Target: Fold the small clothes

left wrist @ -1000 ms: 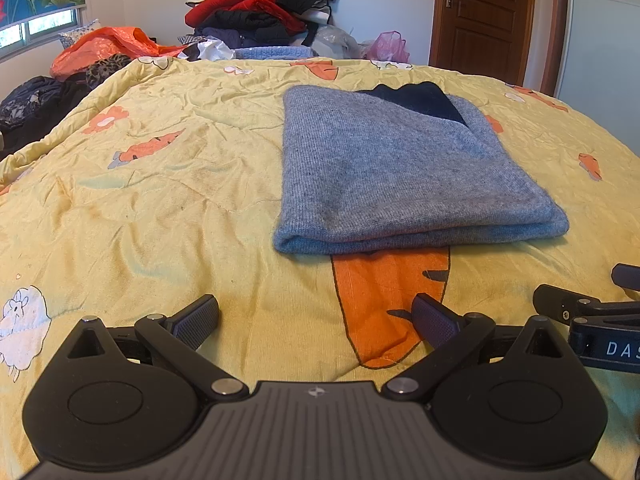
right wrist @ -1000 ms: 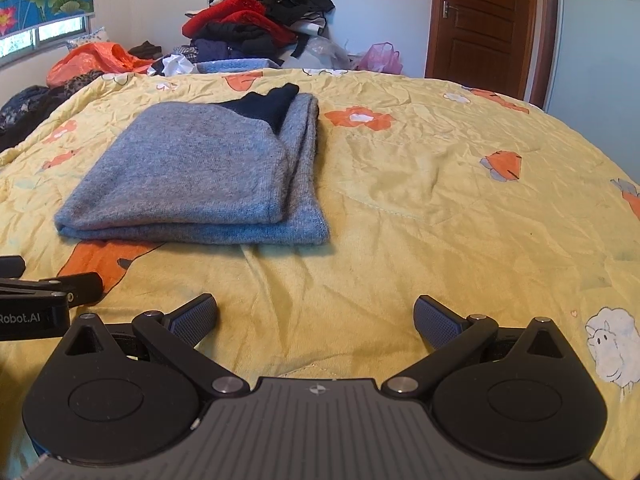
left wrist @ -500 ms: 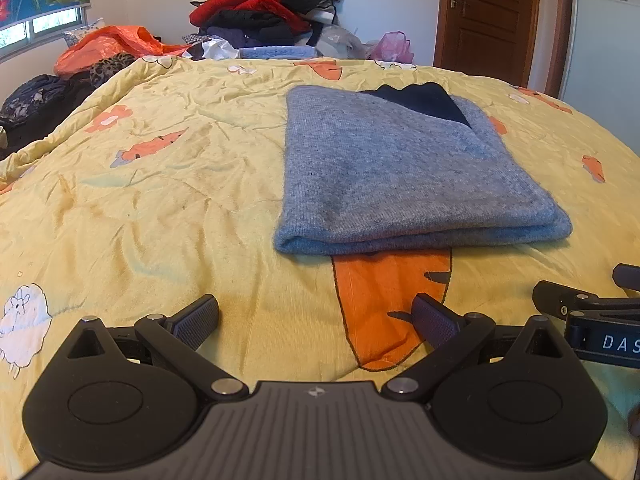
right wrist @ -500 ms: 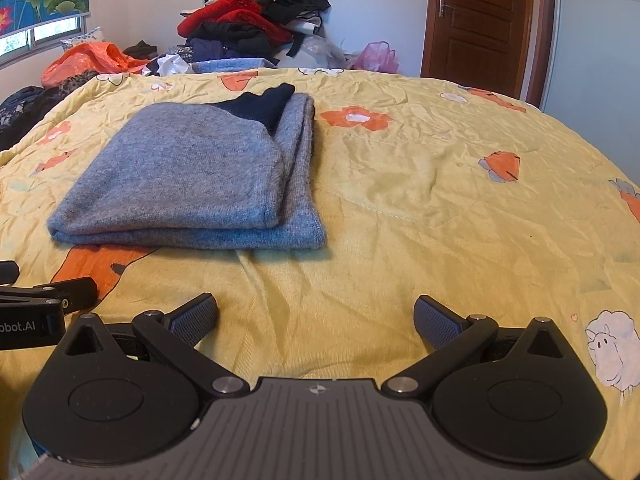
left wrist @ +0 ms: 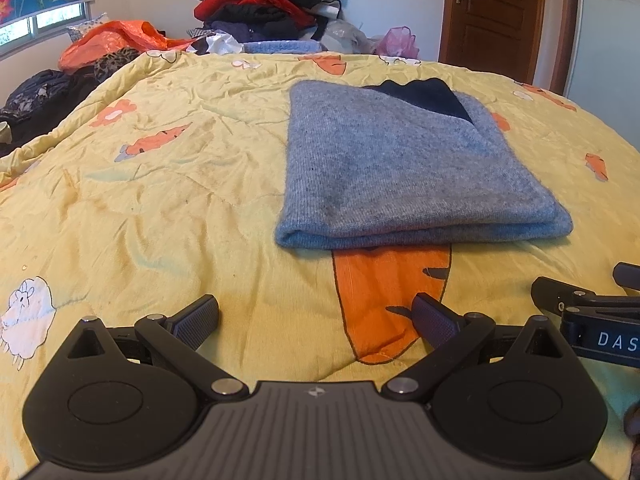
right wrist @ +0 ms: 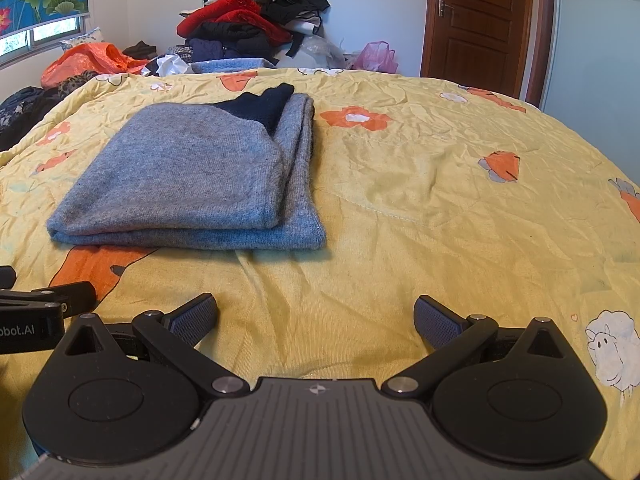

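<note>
Sweater: a grey knitted sweater [left wrist: 404, 168] lies folded in a flat rectangle on the bed, with a dark navy part [left wrist: 424, 94] showing at its far edge.
Sweater's place: ahead of both grippers, apart from them, its near edge over a large orange carrot print [left wrist: 384, 300].
Left gripper [left wrist: 316, 316]: low over the quilt, jaws spread wide, nothing between them.
Right gripper [right wrist: 316, 316]: low over the quilt beside the left one, jaws spread wide, nothing between them; the sweater sits ahead and to its left.
Quilt [right wrist: 440, 208]: yellow, wrinkled, printed with carrots, flowers and sheep.
Background: a heap of clothes [right wrist: 256, 20] past the bed's far edge, a brown door [right wrist: 480, 20] at the right.
</note>
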Motion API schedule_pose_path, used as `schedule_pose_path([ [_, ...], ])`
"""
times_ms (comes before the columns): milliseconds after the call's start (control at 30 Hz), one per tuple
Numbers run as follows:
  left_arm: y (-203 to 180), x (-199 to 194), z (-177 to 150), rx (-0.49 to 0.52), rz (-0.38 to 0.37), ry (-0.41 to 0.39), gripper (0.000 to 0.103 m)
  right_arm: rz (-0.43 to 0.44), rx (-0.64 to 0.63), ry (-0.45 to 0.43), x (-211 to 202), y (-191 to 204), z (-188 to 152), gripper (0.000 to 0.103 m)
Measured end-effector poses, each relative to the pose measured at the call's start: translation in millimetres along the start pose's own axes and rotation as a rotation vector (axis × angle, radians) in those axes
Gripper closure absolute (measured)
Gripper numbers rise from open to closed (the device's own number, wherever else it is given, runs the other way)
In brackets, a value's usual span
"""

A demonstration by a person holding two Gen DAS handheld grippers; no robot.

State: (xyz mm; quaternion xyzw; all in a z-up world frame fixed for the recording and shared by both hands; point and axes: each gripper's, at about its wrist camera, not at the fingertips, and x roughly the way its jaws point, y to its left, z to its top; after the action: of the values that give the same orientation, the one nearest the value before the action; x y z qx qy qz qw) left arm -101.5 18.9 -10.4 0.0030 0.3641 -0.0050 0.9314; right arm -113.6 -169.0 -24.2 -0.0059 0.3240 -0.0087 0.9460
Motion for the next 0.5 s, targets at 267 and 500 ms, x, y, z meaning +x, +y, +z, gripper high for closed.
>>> schedule_pose_path([
  [267,-1.5,-0.8,-2.8,-0.013,0.015,-0.023,0.0,-0.007,0.002,0.004,2.0,1.4,1.7,0.0],
  [500,-1.4,-2.2,-4.4,-0.01,0.013,-0.028,0.0,-0.007,0.002,0.004,2.1,1.4,1.8,0.0],
])
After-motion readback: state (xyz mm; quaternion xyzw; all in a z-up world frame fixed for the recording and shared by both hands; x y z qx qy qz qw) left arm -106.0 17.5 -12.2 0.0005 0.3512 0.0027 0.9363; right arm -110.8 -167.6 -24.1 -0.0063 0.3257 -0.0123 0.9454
